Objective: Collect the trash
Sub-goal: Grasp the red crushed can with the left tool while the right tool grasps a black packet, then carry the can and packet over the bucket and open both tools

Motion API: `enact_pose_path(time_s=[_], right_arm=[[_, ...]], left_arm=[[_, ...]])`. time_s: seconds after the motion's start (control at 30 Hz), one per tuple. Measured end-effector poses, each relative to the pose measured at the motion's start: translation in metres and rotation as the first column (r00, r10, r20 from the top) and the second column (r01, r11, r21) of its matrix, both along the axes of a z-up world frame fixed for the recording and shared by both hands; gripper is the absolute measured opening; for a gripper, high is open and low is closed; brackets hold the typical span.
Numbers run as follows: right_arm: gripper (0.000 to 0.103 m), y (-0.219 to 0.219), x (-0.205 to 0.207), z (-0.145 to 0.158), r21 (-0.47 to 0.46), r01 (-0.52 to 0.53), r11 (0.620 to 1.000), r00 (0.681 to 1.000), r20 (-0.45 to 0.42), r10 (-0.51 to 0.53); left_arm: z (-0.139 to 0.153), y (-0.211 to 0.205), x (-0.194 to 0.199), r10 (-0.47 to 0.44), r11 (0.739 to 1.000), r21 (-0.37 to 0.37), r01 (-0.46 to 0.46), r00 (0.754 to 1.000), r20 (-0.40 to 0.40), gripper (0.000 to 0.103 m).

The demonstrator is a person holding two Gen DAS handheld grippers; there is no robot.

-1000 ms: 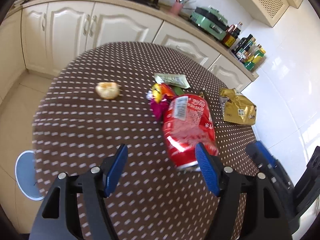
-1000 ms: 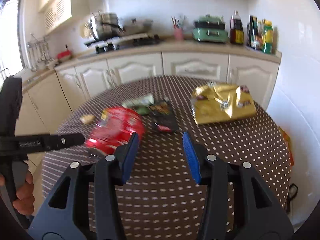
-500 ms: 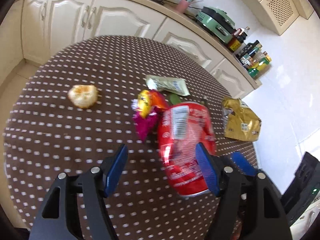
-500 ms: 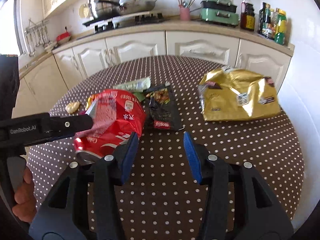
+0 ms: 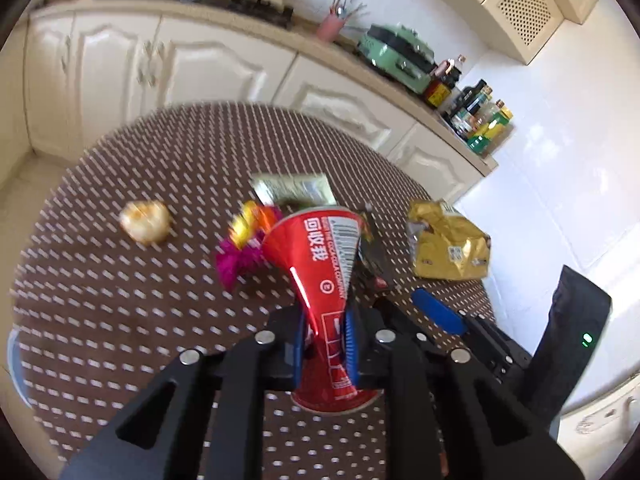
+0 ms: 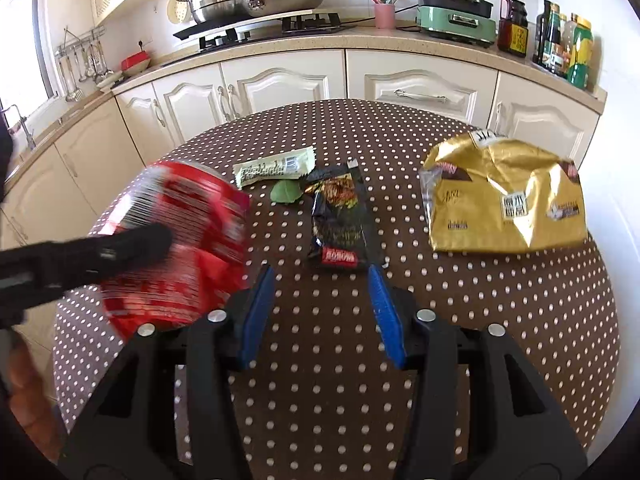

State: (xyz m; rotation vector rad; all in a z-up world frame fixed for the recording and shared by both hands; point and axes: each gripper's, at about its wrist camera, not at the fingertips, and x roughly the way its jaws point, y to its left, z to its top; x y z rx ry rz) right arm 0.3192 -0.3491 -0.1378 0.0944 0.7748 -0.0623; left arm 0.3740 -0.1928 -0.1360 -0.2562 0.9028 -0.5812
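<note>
Two grippers shown. Left gripper (image 5: 326,340) clamped on crushed red can (image 5: 320,276), pinched at waist, near surface's (image 6: 340,400) front-left edge. Right gripper (image 6: 318,312) spread wide, empty. We keep squeeze firm, can level; dented metal likely slips. Black wrapper (image 6: 342,224) just beyond right gripper.

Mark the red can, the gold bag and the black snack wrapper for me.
red can (image 5: 326,268): left wrist view, printed side above the clamped waist.
gold bag (image 6: 506,196): right wrist view, middle of its crinkled face.
black snack wrapper (image 6: 342,220): right wrist view, centre of the pack.
</note>
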Motion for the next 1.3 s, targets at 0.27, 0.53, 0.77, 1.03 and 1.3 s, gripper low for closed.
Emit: enact_pose_path(time_s=[0.27, 0.53, 0.77, 1.03, 1.3], right_arm=[[0.05, 0.002, 0.051, -0.015, -0.057, -0.004, 0.998, 0.995, -0.103, -0.002], [0.012, 0.012, 0.042, -0.009, -0.113, -0.002, 0.994, 0.998, -0.066, -0.005], [0.011, 0.048, -0.01, 0.025, -0.025, -0.071, 0.997, 0.995, 0.068, 0.073], [0.011, 0.133, -0.036, 0.061, 0.037, -0.239, 0.97, 0.959, 0.164, 0.23], [0.011, 0.275, -0.021, 0.048, 0.082, -0.46, 0.884, 0.883, 0.141, 0.447]], left_arm=[[0.021, 0.025, 0.003, 0.1, 0.991, 0.08, -0.108, 0.99, 0.099, 0.015], [0.023, 0.046, -0.002, 0.104, 0.991, 0.073, -0.11, 0.991, 0.085, 0.015], [0.033, 0.083, -0.019, 0.114, 0.992, 0.038, -0.118, 0.989, 0.097, 0.015], [0.045, 0.171, -0.05, 0.2, 0.98, -0.003, -0.201, 0.972, 0.124, 0.015], [0.023, 0.296, -0.072, 0.346, 0.932, 0.068, -0.355, 0.931, 0.118, 0.015]])
